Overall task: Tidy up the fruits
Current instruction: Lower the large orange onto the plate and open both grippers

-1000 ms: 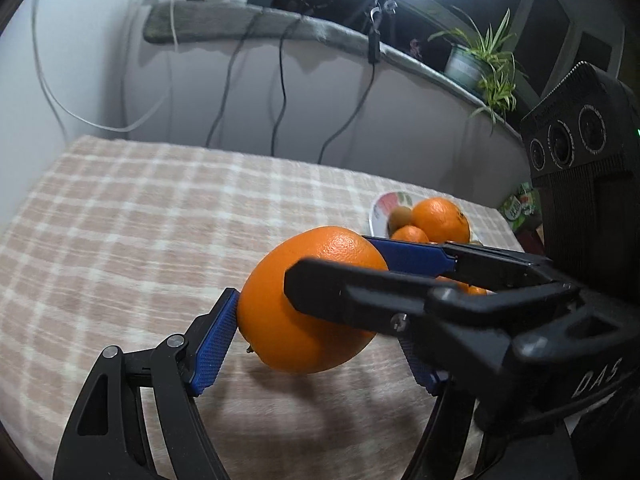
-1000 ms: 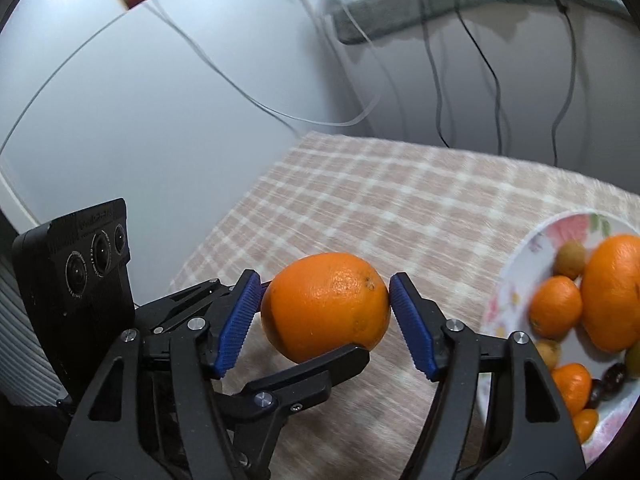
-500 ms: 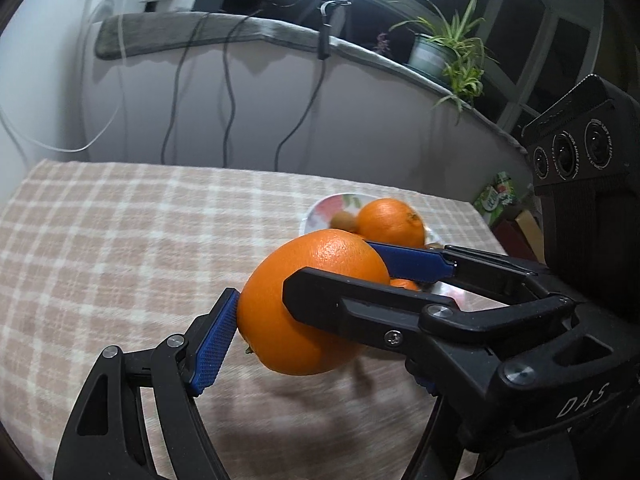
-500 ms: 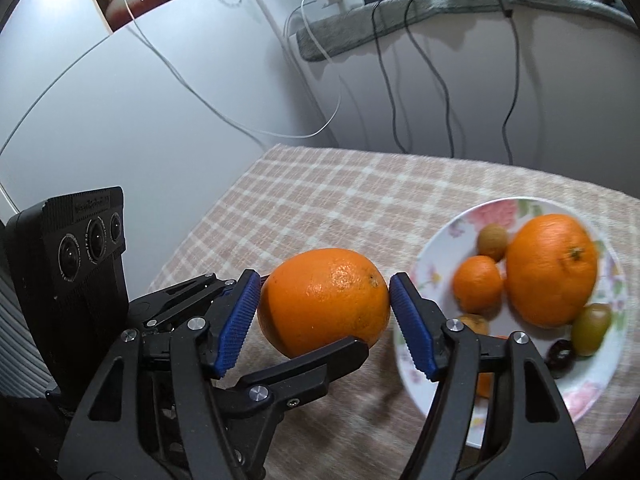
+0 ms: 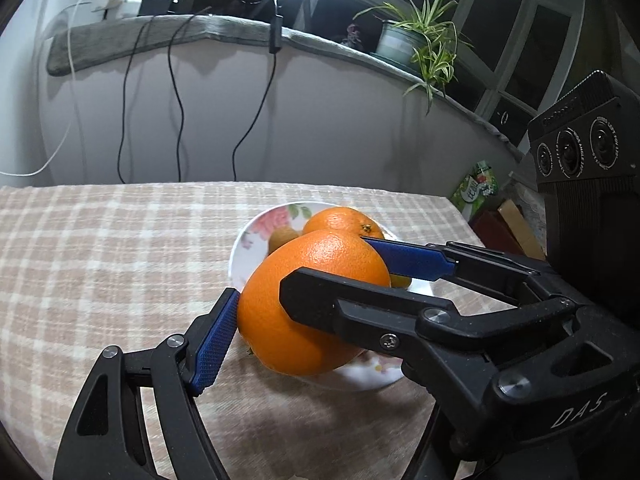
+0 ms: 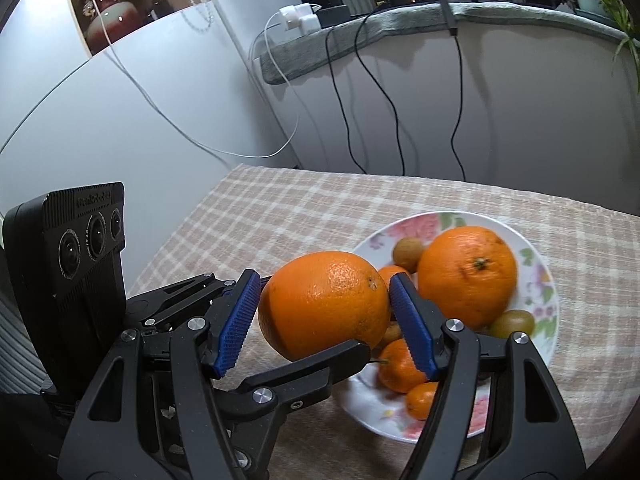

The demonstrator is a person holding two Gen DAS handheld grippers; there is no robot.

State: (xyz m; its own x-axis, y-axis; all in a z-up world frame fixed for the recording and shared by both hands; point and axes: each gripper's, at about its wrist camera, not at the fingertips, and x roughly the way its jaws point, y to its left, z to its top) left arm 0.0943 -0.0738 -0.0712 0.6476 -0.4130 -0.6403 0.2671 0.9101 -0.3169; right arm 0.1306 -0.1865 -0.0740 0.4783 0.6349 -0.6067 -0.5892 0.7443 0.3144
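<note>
Both claws grip orange point(image 5: 316, 300) over plate point(image 5: 248, 240).

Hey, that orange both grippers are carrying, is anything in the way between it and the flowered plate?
No barrier on the cloth. But the plate is crowded: a big orange, a mandarin and small fruits sit where the held orange is heading. Only the near rim looks free.

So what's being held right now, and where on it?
One large orange, gripped by both grippers at once: the right gripper across its sides, the left gripper across it crosswise.
</note>
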